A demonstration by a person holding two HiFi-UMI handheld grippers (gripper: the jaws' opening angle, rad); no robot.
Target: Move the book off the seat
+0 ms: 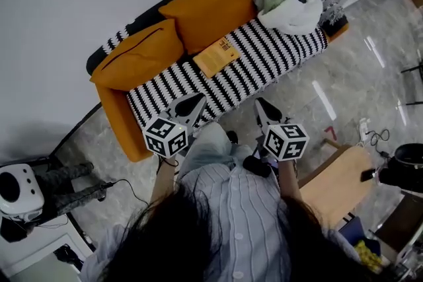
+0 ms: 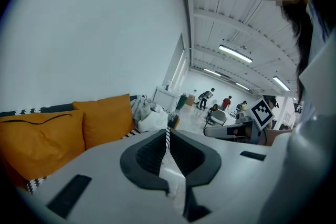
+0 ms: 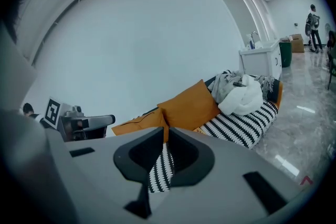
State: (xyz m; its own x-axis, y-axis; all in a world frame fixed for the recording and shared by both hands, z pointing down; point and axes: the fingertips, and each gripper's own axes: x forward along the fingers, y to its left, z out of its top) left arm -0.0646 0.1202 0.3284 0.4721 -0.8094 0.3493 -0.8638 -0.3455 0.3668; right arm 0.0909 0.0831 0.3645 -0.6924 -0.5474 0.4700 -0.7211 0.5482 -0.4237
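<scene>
An orange book (image 1: 217,56) lies flat on the black-and-white striped seat (image 1: 264,63) of a sofa, just in front of the orange back cushions (image 1: 211,6). My left gripper (image 1: 196,100) hovers shut at the seat's front edge, below and left of the book, with nothing in it. My right gripper (image 1: 260,103) is shut and empty too, over the floor just off the seat's front edge, below and right of the book. In the left gripper view the shut jaws (image 2: 167,136) point along the sofa. In the right gripper view the shut jaws (image 3: 165,139) face the striped seat (image 3: 247,126).
A heap of clothes and a white bag (image 1: 289,0) fills the sofa's right end. An orange armrest (image 1: 122,122) closes the left end. A wooden board (image 1: 337,185) stands at the lower right, a white device (image 1: 16,189) at the lower left. Cables (image 1: 373,137) lie on the marble floor.
</scene>
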